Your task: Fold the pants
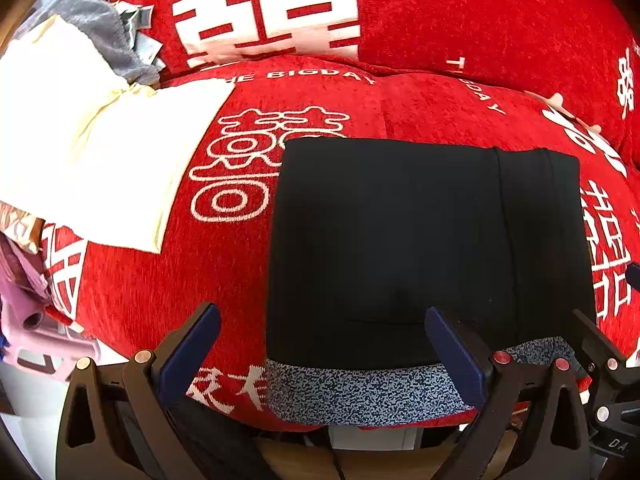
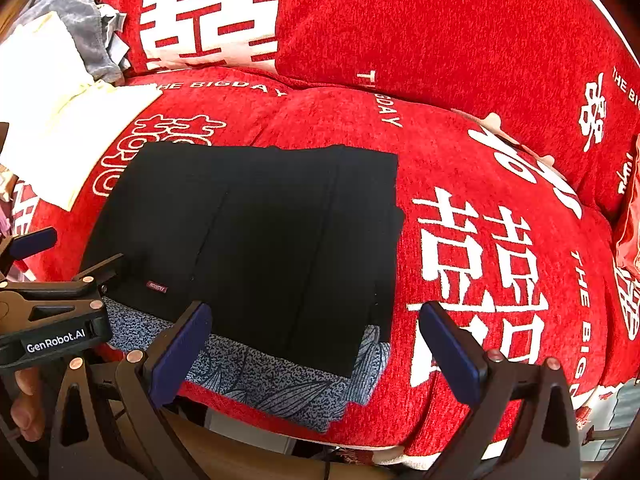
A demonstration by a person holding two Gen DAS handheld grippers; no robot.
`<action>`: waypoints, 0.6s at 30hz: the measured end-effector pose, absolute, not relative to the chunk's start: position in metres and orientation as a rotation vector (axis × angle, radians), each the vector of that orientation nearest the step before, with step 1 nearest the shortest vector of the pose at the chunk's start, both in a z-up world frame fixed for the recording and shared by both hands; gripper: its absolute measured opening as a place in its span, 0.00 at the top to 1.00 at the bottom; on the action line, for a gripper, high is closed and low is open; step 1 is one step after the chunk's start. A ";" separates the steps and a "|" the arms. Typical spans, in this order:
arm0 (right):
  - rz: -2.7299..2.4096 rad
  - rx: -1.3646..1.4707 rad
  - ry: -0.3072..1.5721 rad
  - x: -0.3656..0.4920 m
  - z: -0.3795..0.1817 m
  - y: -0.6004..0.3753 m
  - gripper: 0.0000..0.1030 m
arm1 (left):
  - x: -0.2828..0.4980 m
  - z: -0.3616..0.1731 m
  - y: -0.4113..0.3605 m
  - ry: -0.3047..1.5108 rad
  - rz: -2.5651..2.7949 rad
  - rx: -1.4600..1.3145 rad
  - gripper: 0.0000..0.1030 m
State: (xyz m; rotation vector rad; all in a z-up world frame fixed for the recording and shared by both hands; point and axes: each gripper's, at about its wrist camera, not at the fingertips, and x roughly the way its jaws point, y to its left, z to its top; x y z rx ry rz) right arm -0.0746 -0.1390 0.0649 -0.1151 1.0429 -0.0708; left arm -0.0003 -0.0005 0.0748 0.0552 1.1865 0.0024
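Black pants lie folded into a flat rectangle on the red sofa seat; they also show in the right wrist view. They rest on a blue-and-white speckled cloth at the seat's front edge, which shows in the right wrist view too. My left gripper is open and empty over the pants' near edge. My right gripper is open and empty at the pants' near right corner. The left gripper also shows at the left of the right wrist view.
The red sofa cover has white characters on seat and back cushions. A folded cream cloth lies left of the pants, with a grey garment behind it. Pink items sit at the far left.
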 end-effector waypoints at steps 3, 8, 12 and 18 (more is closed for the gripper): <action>-0.072 -0.113 1.043 -0.075 0.065 -0.140 0.00 | 0.000 0.074 0.002 1.186 0.007 0.044 0.01; -0.069 -0.115 1.041 -0.076 0.066 -0.140 0.00 | -0.002 0.078 0.000 1.170 -0.008 0.050 0.01; -0.068 -0.119 1.040 -0.077 0.066 -0.137 0.00 | -0.004 0.081 -0.006 1.163 -0.036 0.072 0.01; -0.068 -0.117 1.039 -0.077 0.067 -0.137 0.00 | -0.004 0.081 -0.009 1.164 -0.045 0.077 0.01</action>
